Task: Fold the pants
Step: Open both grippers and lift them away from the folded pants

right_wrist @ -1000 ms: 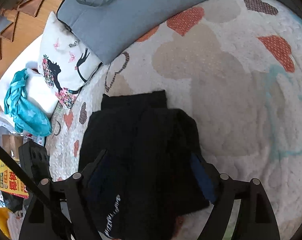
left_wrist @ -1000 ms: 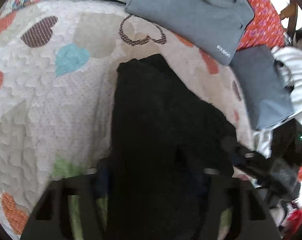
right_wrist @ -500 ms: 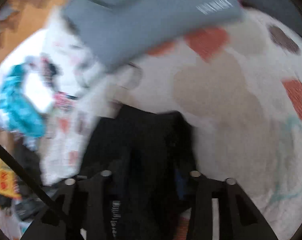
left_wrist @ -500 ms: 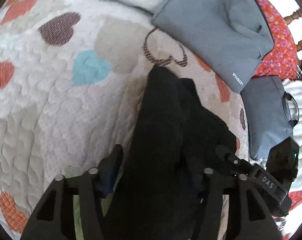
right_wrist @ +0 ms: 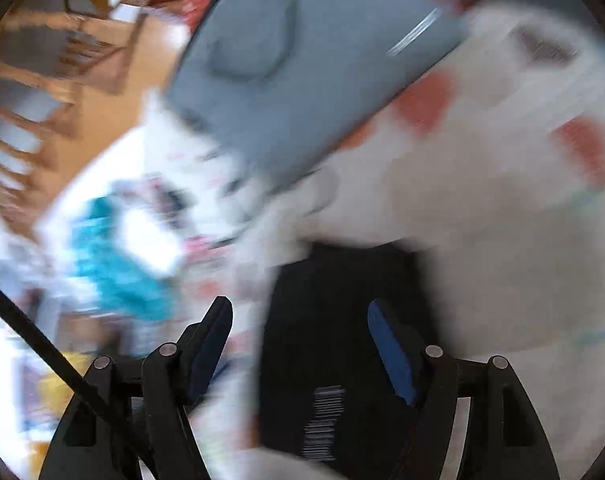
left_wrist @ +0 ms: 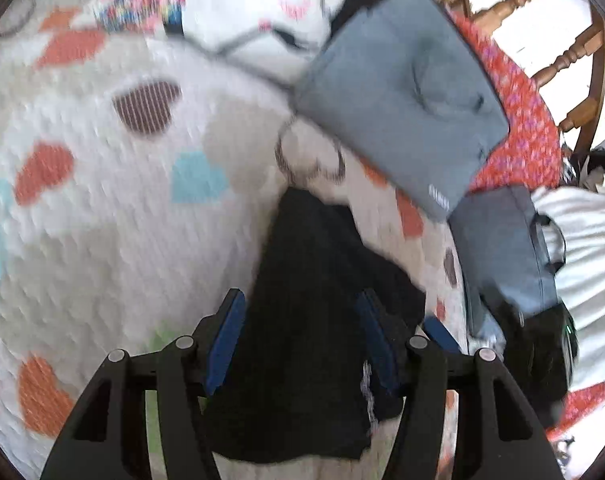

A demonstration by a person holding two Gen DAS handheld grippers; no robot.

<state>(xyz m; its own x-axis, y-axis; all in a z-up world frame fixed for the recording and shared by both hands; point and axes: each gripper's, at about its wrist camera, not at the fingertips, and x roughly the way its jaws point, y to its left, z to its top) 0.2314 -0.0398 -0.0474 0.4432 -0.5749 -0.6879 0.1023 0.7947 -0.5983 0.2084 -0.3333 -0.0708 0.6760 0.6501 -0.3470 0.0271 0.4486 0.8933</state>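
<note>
The black pants (left_wrist: 322, 248) lie folded in a narrow stack on the white heart-patterned quilt (left_wrist: 102, 240). My left gripper (left_wrist: 301, 298) hovers just above their near end. Its blue pads (left_wrist: 226, 340) stand apart on either side of the fabric and do not press on it. In the blurred right wrist view the pants (right_wrist: 342, 340) show a striped white label. My right gripper (right_wrist: 299, 305) is over their left part with its jaws opening. Fabric lies under the gap, but the pads (right_wrist: 390, 352) do not squeeze it.
A grey laptop sleeve (left_wrist: 402, 100) lies beyond the pants, with a grey bag (left_wrist: 510, 252) to its right. A white printed pillow (left_wrist: 262, 20), red patterned cloth (left_wrist: 522, 132) and a wooden chair (left_wrist: 562, 60) are behind. A teal cloth (right_wrist: 114, 264) lies off the quilt's left side.
Both grippers have lifted and tilted up off the pants. The fingers that were sunk in the fabric now show their blue pads. The right jaws narrowed, then spread again.
</note>
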